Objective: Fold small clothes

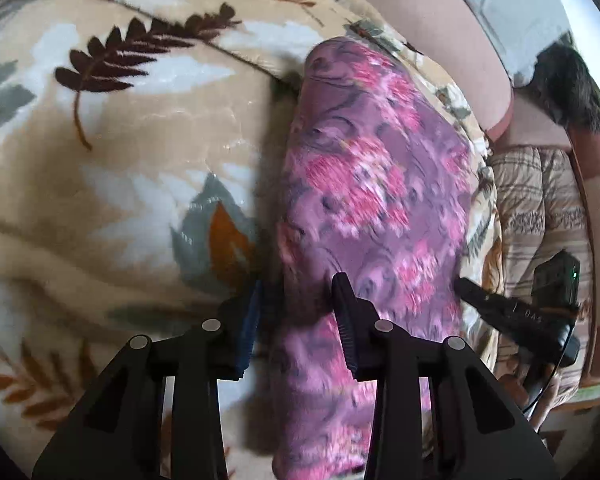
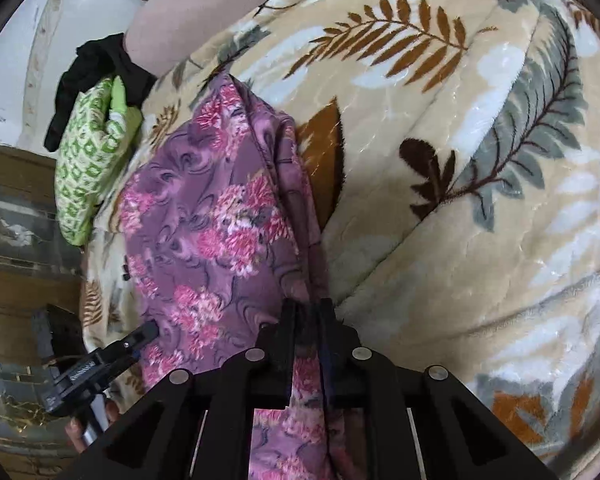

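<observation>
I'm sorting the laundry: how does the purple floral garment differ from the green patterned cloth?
The purple floral garment carries pink flowers; the green patterned cloth has white geometric shapes. The purple one looks larger and lies mid-blanket, while the green one sits at the blanket's edge. The purple one is gripped; the green one lies untouched. Both are soft printed fabric.

Purple floral garment [image 2: 204, 216]: soft matt knit cloth; leaf-print blanket [image 2: 460, 160]: plush fleece, slight sheen; green patterned cloth [image 2: 88, 168]: matt; right gripper [image 2: 308, 312]: matt black plastic, metal pins.
</observation>
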{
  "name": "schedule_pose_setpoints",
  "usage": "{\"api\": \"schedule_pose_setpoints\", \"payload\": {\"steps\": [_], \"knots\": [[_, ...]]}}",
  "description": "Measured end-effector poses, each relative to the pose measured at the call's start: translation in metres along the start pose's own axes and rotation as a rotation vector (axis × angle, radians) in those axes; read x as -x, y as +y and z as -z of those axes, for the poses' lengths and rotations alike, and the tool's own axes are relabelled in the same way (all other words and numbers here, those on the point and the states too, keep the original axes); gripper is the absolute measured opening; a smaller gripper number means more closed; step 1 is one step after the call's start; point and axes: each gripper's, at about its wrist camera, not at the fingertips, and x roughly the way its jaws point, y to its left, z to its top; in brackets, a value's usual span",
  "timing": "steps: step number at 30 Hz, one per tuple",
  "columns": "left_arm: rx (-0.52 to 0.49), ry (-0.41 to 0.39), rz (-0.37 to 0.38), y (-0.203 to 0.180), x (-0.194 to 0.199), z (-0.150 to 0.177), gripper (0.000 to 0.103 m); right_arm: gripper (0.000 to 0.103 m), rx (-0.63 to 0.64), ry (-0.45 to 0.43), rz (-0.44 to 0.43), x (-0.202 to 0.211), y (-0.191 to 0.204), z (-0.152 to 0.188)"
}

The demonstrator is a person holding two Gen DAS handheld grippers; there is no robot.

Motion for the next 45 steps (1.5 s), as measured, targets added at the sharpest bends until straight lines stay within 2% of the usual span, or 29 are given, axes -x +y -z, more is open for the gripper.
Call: {"api": "schedule_pose_setpoints", "payload": {"steps": [1,2,3,4,5,7,10,12,14,15,16,17,18,19,20,22,23,26,28,33,35,37,39,40,42,44,45], "knots": [[-0.017,-0.011,0.015,-0.002,0.006,0.008,0.034,0.011,0.006,-0.008,-0.001,0.004,0.000,0.004],[-0.025,-0.025,0.021,-0.002,0.012,0.015,0.038,0.012,0.016,-0.025,-0.009,0.013,-0.001,0.012],[-0.029,-0.048,0.031,-0.001,0.018,0.026,0.050,0.013,0.019,-0.039,-0.014,0.019,-0.002,0.019],[-0.033,-0.078,0.044,0.001,0.026,0.042,0.058,0.021,0.016,-0.053,-0.016,0.025,-0.003,0.030],[-0.032,-0.096,0.045,0.003,0.029,0.054,0.066,0.047,0.010,-0.062,-0.015,0.030,-0.005,0.042],[-0.021,-0.095,0.040,0.007,0.029,0.072,0.066,0.078,0.002,-0.076,-0.017,0.034,-0.004,0.064],[-0.006,-0.059,0.049,0.011,0.020,0.085,0.066,0.078,0.004,-0.091,-0.020,0.038,-0.004,0.092],[0.001,-0.054,0.048,0.012,0.015,0.089,0.066,0.074,0.005,-0.056,-0.009,0.029,-0.004,0.098],[-0.007,-0.064,0.038,0.010,0.012,0.089,0.066,0.053,0.002,-0.028,0.018,0.017,-0.005,0.095],[-0.011,-0.070,0.035,0.010,0.012,0.091,0.066,0.047,-0.009,-0.008,0.029,0.011,-0.007,0.093],[-0.015,-0.076,0.029,0.008,0.013,0.092,0.065,0.030,-0.010,0.013,0.039,0.006,-0.008,0.092],[-0.011,-0.085,0.016,0.008,0.015,0.095,0.045,0.013,-0.006,0.021,0.058,0.003,-0.005,0.092],[-0.013,-0.086,0.022,0.009,0.017,0.099,0.018,0.013,0.007,0.011,0.093,0.007,-0.005,0.094],[-0.022,-0.087,0.037,0.009,0.020,0.103,0.015,0.011,0.020,-0.008,0.097,0.014,-0.004,0.096],[-0.035,-0.114,0.011,0.008,0.024,0.108,0.015,0.010,0.042,-0.024,0.086,0.020,-0.001,0.098],[-0.061,-0.125,-0.039,0.006,0.019,0.112,0.016,0.010,0.096,-0.037,0.141,0.021,0.007,0.097],[-0.076,-0.119,-0.073,0.005,0.013,0.111,0.016,0.010,0.097,-0.015,0.168,0.013,0.007,0.097],[-0.098,-0.132,-0.093,0.001,0.010,0.109,0.016,0.010,0.120,0.016,0.221,0.000,0.010,0.095],[-0.099,-0.129,-0.089,0.003,0.010,0.109,0.017,0.010,0.115,0.015,0.205,0.002,0.008,0.095],[-0.087,-0.131,-0.086,0.004,0.012,0.108,0.034,0.012,-0.034,-0.006,0.060,0.012,-0.016,0.089],[-0.109,-0.138,-0.114,-0.002,0.013,0.109,0.038,0.015,-0.062,-0.034,0.041,0.018,-0.021,0.087],[-0.139,-0.157,-0.132,-0.008,0.017,0.112,0.048,0.015,-0.079,-0.053,0.026,0.022,-0.024,0.086],[-0.158,-0.182,-0.121,-0.012,0.022,0.112,0.064,0.015,-0.090,-0.077,0.020,0.029,-0.026,0.085],[-0.157,-0.185,-0.112,-0.012,0.023,0.112,0.066,0.016,-0.092,-0.091,0.018,0.032,-0.026,0.085],[-0.132,-0.177,-0.095,-0.008,0.021,0.109,0.066,0.025,-0.092,-0.107,0.005,0.037,-0.029,0.086],[-0.092,-0.160,-0.071,-0.002,0.018,0.106,0.066,0.057,-0.094,-0.123,0.005,0.039,-0.027,0.084],[-0.077,-0.155,-0.055,0.001,0.017,0.105,0.066,0.061,-0.089,-0.130,0.016,0.039,-0.024,0.085]]}}
